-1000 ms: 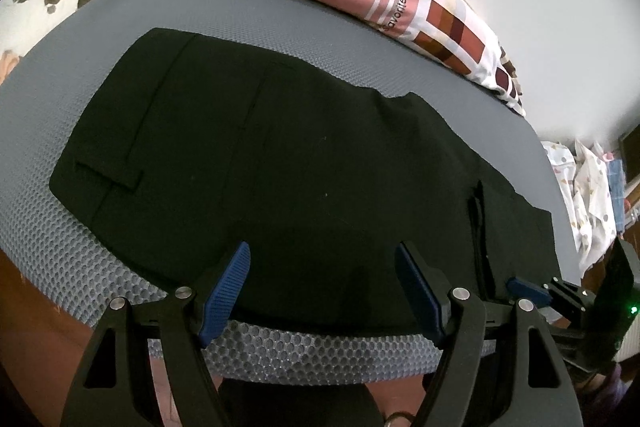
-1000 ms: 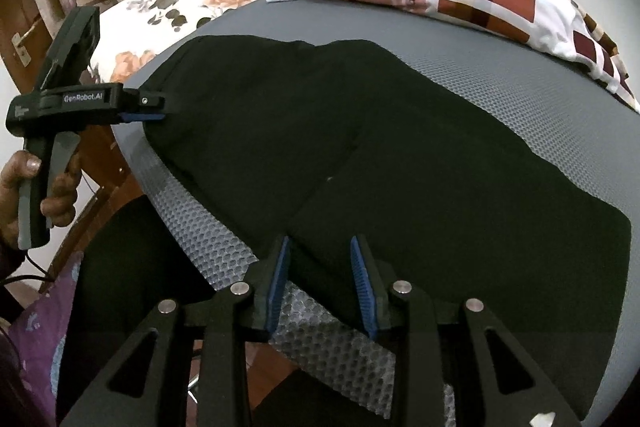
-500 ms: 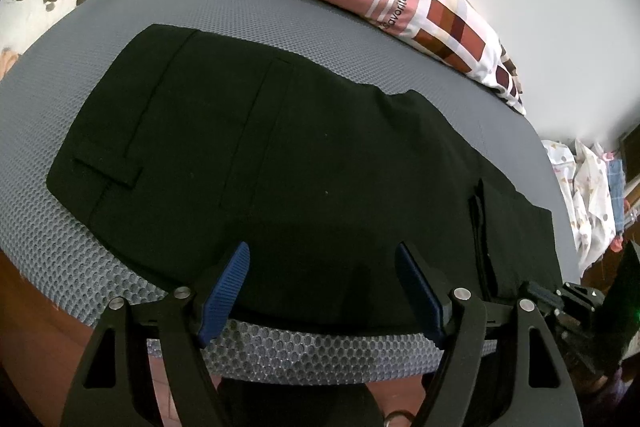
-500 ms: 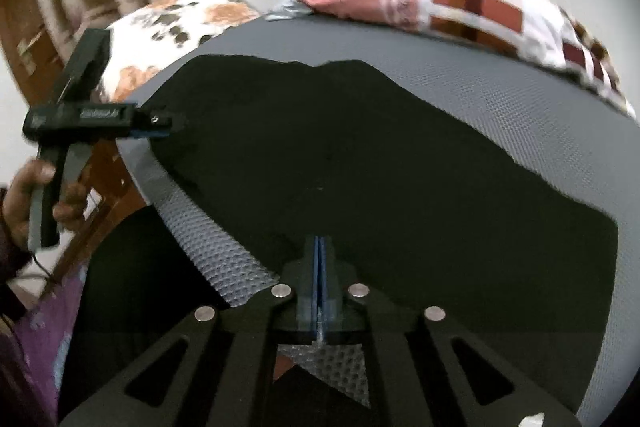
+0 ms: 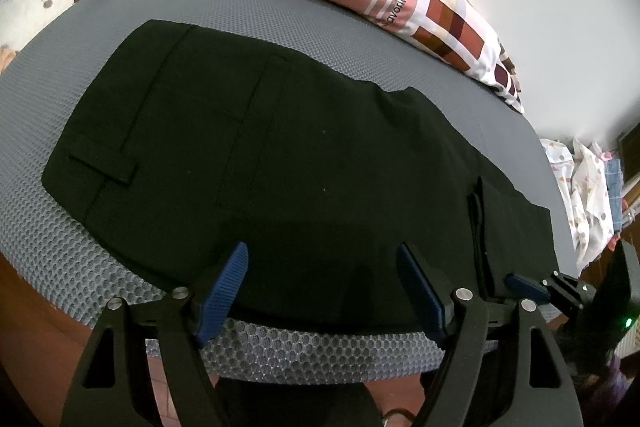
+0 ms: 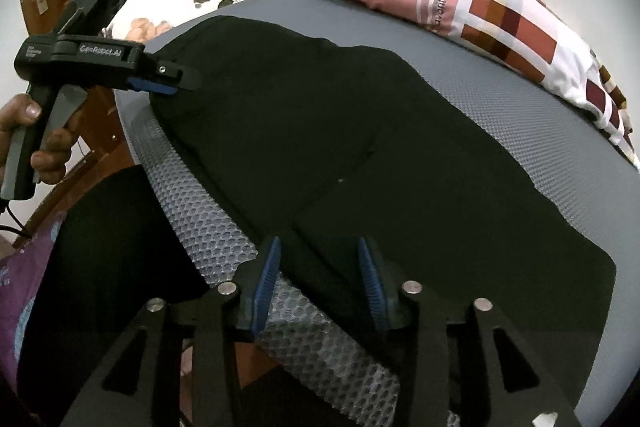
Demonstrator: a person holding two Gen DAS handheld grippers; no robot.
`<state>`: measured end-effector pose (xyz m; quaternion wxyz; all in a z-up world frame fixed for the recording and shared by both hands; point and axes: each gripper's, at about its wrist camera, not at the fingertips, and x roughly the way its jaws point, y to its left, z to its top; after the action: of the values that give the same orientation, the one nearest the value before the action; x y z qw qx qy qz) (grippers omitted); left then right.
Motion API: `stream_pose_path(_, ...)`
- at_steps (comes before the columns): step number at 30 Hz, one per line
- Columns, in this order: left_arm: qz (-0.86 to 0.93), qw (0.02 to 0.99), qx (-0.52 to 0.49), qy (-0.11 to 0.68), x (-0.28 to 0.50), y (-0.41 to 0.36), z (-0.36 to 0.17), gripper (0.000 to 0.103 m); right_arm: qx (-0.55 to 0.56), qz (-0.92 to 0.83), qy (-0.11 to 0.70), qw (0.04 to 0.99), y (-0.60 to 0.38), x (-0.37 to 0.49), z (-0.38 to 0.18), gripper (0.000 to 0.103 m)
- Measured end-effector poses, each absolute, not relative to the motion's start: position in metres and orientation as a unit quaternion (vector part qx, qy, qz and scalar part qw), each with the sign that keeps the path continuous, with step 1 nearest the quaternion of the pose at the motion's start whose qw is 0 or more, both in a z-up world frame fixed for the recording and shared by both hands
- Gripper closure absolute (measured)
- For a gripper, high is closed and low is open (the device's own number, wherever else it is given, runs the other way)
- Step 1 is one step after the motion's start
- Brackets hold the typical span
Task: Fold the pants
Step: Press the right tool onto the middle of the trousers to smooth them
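pants (image 5: 304, 155): black, flat on grey mat (image 5: 280, 11) | left gripper (image 5: 324, 291): fingers spread wide at near hem | right gripper (image 6: 318, 279): fingers parted, straddling pants edge

**Both grippers spread wide, held low at the near edge**

The left gripper (image 5: 322, 287) has its blue-padded fingers (image 5: 224, 285) wide apart, pointing toward the far side. The right gripper (image 6: 318, 279) is likewise parted, with a narrower gap. At the far left of the right wrist view, the left hand (image 6: 38, 143) clasps its gripper's handle.
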<state>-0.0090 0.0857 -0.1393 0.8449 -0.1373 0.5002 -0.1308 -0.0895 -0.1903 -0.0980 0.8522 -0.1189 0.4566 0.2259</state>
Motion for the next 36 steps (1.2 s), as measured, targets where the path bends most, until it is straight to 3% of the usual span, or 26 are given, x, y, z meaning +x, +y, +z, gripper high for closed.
stream_pose_path(1,-0.131,0.845,-0.137,0.5,-0.01,0.086,-0.139,0.026,-0.112,0.225,0.46,0.852,-0.193,-0.086,-0.096,0.099)
stream_pose_path(8,-0.132,0.845,-0.134,0.501,-0.01,0.084,-0.14,0.025,-0.123,0.232,0.462,0.847,-0.193,-0.084,-0.095,0.099)
stream_pose_path(20,-0.132,0.845,-0.132,0.502,-0.009,0.084,-0.141,0.024,-0.136,0.252,0.456,0.843,-0.182,-0.087,-0.098,0.084)
stream_pose_path(21,-0.133,0.844,-0.132,0.502,-0.009,0.084,-0.141,0.024,-0.137,0.253,0.46,0.84,-0.182,-0.086,-0.098,0.08)
stream_pose_path(22,-0.133,0.844,-0.132,0.502,-0.009,0.084,-0.141,0.023,-0.134,0.253,0.464,0.838,-0.183,-0.085,-0.096,0.07)
stream_pose_path(23,-0.133,0.844,-0.133,0.502,-0.009,0.084,-0.141,0.023,-0.126,0.257,0.468,0.836,-0.184,-0.084,-0.095,0.059)
stream_pose_path(24,-0.133,0.844,-0.134,0.502,-0.009,0.084,-0.141,0.023,-0.123,0.261,0.47,0.834,-0.185,-0.084,-0.095,0.042)
stream_pose_path(26,-0.134,0.844,-0.134,0.502,-0.009,0.084,-0.142,0.023,-0.142,0.267,0.472,0.828,-0.18,-0.088,-0.1,0.041)
stream_pose_path(28,-0.134,0.844,-0.133,0.502,-0.009,0.084,-0.142,0.022,-0.156,0.261,0.464,0.832,-0.178,-0.089,-0.103,0.047)
stream_pose_path(36,-0.135,0.843,-0.137,0.503,-0.009,0.085,-0.142,0.022,-0.055,0.302,0.499,0.81,-0.198,-0.074,-0.089,0.053)
